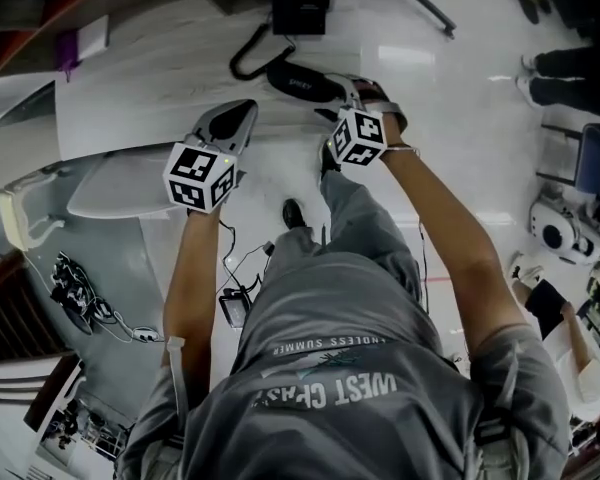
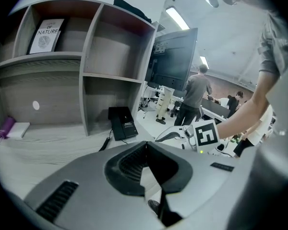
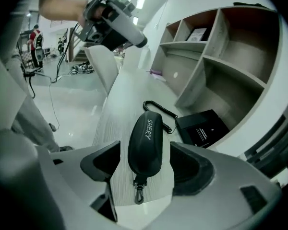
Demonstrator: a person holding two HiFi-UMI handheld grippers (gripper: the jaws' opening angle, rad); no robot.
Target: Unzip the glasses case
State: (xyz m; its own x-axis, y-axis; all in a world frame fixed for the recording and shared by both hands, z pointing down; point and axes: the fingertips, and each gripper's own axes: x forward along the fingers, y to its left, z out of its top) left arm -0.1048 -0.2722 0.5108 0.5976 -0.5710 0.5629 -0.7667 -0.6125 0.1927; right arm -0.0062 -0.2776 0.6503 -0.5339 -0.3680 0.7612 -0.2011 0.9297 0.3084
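– Largest first: shelf unit [image 2: 86, 66] at the far side of the bench [image 3: 120, 104], laid out fully only in the gripper views.
– And the glasses case [image 3: 145, 133]?
– Flat on the bench, lengthwise between the wide-spread jaws of the right gripper [image 3: 145, 150], touched by neither. Just a dark shape in the head view.
– Left gripper [image 2: 146, 145]?
– Jaws together, empty, left of the case.
– Room?
– Bare bench left; black box [image 3: 201, 128] and coiled cord [image 3: 158, 110] far right; clip [image 3: 138, 193] by the near edge.
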